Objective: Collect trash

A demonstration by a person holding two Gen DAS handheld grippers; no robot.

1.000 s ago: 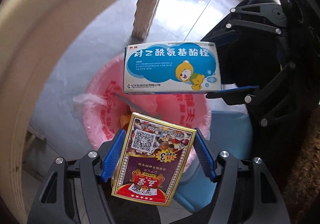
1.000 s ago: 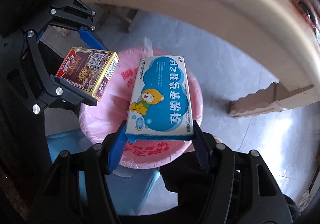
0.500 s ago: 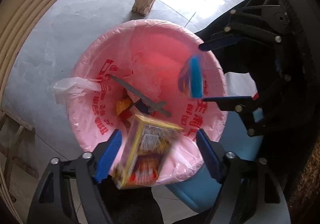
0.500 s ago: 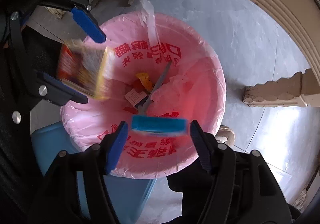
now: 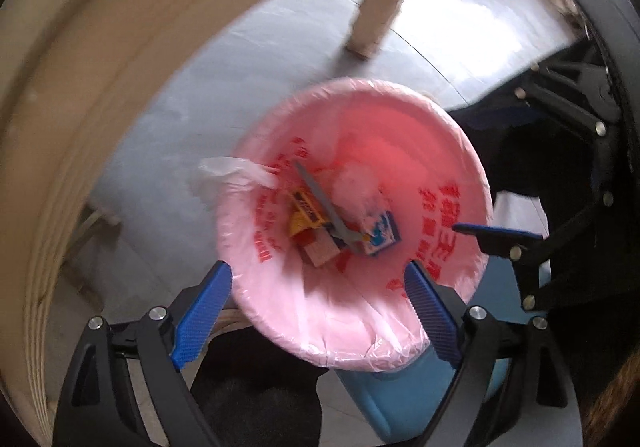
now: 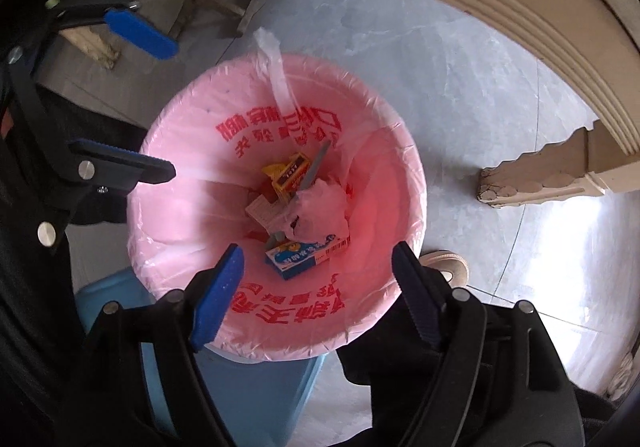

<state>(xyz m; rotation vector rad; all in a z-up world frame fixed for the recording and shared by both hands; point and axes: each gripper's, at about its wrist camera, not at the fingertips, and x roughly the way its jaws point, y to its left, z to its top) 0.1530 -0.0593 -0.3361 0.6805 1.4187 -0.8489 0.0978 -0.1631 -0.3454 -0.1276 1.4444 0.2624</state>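
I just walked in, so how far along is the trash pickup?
Done: the blue medicine box lies inside the pink-lined bin with other scraps. In hand: nothing; the left hand-held gripper and right hand-held gripper have just been opening, nothing between them. Left: no further trash is in view.

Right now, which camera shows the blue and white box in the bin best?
The right wrist view: the blue and white box lies sharp, unobstructed, its printed face up. In the left wrist view the same box is blurred and partly covered.

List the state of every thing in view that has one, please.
left gripper: open, holding nothing, jaws just been opening.
right gripper: open, holding nothing, jaws just been opening.
pink bag: open, lining the bin.
blue box: lying inside the bag.
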